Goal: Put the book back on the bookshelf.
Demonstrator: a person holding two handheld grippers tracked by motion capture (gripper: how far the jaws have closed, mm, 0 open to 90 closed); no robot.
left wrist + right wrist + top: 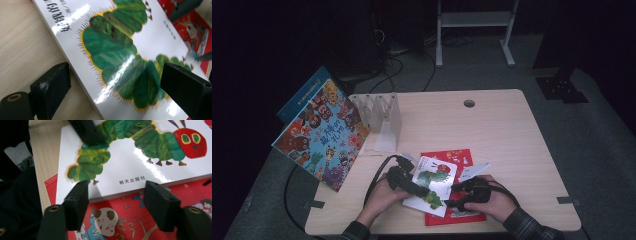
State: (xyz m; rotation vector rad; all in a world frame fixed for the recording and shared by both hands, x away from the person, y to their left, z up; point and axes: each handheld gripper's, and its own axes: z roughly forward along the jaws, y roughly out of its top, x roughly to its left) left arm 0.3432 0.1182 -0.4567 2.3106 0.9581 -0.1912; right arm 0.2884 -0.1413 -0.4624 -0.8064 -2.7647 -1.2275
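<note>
The step in hand looks like getting a grip on the white caterpillar book (434,185), which lies on the red book (462,159) at the near edge of the worktop (512,130). The left hand-held gripper (424,192) straddles its left edge with jaws spread, not pinching. The right hand-held gripper (451,196) lies low and near level at its right edge, jaws apart and empty — next it likely must slide a jaw under the cover and close.

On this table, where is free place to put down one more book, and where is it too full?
Free: the right half of the table, from the round hole down to the red book. Crowded: the near edge, where both grippers meet over the caterpillar book, and the left side with the clear rack and the leaning picture book.
</note>
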